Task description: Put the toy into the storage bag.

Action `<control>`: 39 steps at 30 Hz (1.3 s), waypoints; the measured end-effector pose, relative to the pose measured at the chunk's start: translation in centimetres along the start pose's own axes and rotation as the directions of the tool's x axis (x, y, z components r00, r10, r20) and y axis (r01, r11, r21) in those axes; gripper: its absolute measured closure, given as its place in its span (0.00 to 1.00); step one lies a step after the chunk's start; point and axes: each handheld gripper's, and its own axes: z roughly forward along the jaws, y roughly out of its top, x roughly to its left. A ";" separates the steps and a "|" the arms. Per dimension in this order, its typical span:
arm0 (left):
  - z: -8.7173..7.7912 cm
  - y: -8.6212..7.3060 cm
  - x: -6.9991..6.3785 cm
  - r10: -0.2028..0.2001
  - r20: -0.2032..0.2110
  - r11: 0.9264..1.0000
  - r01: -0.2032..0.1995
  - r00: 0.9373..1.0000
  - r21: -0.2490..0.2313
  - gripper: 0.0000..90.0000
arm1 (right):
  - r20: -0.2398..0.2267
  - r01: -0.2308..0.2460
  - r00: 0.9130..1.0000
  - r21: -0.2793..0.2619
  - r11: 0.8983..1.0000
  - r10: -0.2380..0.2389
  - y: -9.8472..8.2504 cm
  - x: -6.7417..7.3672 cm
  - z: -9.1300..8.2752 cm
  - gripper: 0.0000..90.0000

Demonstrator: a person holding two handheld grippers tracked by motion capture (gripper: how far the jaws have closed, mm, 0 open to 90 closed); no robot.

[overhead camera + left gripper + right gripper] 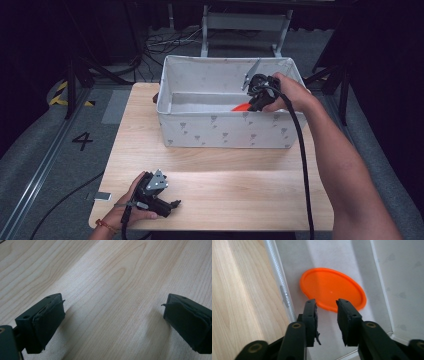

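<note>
A white fabric box (225, 132) stands at the back of the wooden table (215, 185). An orange round lid (332, 287) lies flat on the box's floor, close to the box's rim (278, 277). My right gripper (326, 302) hangs over the box just above the lid's near edge, open, with a narrow gap and nothing between its jaws. From above, the right gripper (255, 102) reaches in over the box's right end, with the lid (241, 107) poking out at its tip. My left gripper (172, 204) rests at the table's front left, wide open (113, 305) over bare wood.
The right gripper's black cable (302, 165) trails across the table's right side to the front edge. Behind the box stand a metal frame (245, 22) and loose cables on the floor. A "4" (82, 140) is marked on the floor to the left.
</note>
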 end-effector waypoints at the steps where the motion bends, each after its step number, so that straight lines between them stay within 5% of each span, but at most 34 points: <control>1: 0.0 0.0 0.0 0.000 0.000 1.000 0.000 1.000 0.000 0.04 | 0.000 0.000 1.000 0.000 1.000 0.000 0.0 0.0 0.0 0.75; 9: 0.0 0.0 0.0 0.000 0.002 1.000 0.000 1.000 -0.002 0.04 | 0.032 -0.064 0.997 -0.117 0.991 0.068 -1.3 0.2 -1.9 0.61; 16: 0.0 0.0 0.0 0.000 -0.002 1.000 0.000 1.000 -0.002 0.04 | 0.066 -0.129 0.987 -0.223 0.966 0.147 -3.4 0.5 -3.4 0.50; 29: -0.1 -0.1 0.3 -0.017 -0.027 1.000 0.017 0.999 -0.002 0.04 | 0.155 -0.187 0.953 -0.379 0.906 0.262 -10.1 2.9 -7.9 0.43; 39: -0.1 -0.1 0.5 -0.067 -0.077 0.998 0.067 0.995 -0.003 0.03 | 0.206 -0.200 0.928 -0.430 0.880 0.311 -15.3 5.6 -9.0 0.40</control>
